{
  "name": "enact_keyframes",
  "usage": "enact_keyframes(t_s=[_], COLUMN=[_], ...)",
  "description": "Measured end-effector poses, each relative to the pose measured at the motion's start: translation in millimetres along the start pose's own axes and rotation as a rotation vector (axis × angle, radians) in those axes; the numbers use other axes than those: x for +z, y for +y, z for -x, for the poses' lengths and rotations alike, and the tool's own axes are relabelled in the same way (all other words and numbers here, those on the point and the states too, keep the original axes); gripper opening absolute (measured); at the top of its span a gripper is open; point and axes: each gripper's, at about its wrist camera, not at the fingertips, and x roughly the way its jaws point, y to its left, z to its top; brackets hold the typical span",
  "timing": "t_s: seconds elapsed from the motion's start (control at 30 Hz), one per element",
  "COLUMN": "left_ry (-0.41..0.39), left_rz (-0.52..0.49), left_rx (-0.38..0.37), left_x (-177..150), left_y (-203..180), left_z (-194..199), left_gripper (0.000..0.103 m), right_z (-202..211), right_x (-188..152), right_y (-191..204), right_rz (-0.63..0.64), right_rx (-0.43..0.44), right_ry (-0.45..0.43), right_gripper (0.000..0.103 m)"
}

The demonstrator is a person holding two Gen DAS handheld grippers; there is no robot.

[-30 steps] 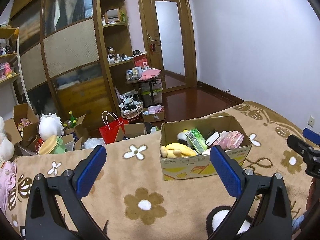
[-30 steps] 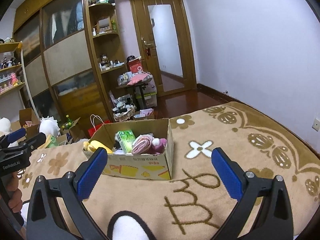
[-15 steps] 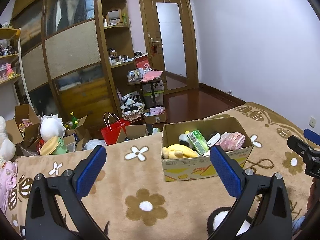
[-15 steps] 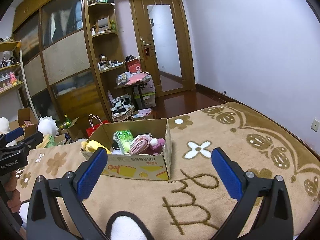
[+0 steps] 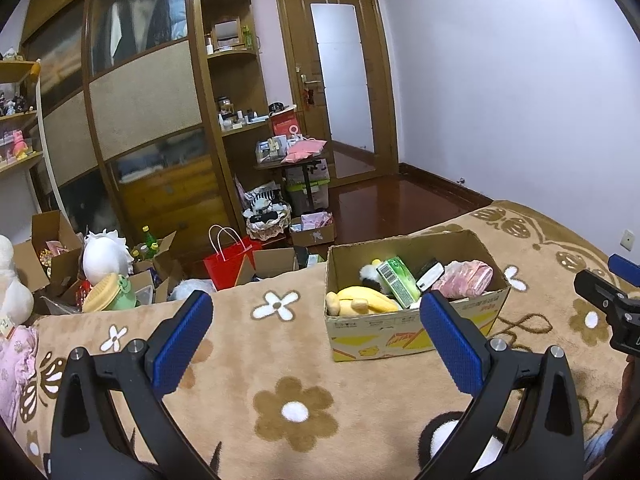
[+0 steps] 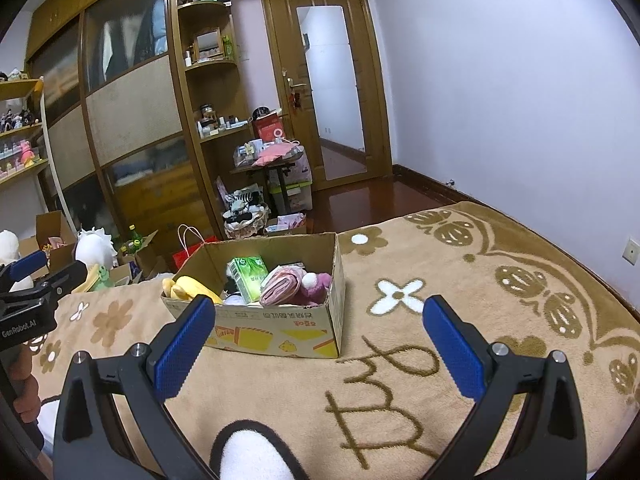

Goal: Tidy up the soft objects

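Observation:
A cardboard box (image 5: 408,336) stands on the tan flowered blanket (image 5: 256,360). It holds a yellow plush (image 5: 360,302), a green carton (image 5: 398,280), a rolled pink cloth (image 5: 466,278) and a black-and-white plush. In the right wrist view the box (image 6: 276,328) also shows a pink plush (image 6: 316,282). My left gripper (image 5: 316,334) is open and empty, near the box's front left. My right gripper (image 6: 318,338) is open and empty, near the box's front right.
The bed edge drops to a floor crowded with open cartons, a red paper bag (image 5: 226,264), a white plush (image 5: 106,254) and a basket (image 5: 266,222). A wardrobe, shelves and a door stand behind. A pink pillow (image 5: 14,368) lies at the left.
Both grippers have risen and drawn back slightly, so the box sits a little lower in both views. Both stay open and nothing was picked up.

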Motion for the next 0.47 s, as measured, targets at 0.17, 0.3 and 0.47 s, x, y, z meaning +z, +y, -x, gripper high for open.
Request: enact_keyframes(t_s=[0.17,0.3,0.47], left_ry=[0.000,0.002,0.010], left_rz=[0.000,0.008,0.001], left_rx=[0.002,0.002,0.008], left_x=[-0.5,-0.3,-1.0], left_y=[-0.4,0.9,1.2], left_z=[0.2,-0.1,-1.9], left_gripper=[0.102,0.102,0.102], right_z=[-0.8,-0.7,-0.6], right_x=[-0.2,0.0,0.0], right_y=[-0.1,-0.1,0.1], right_rz=[0.002,0.002,0.003], right_rx=[0.002,0.000,0.004], right_ry=[0.001,0.000,0.001], right_gripper=[0.103,0.103,0.103])
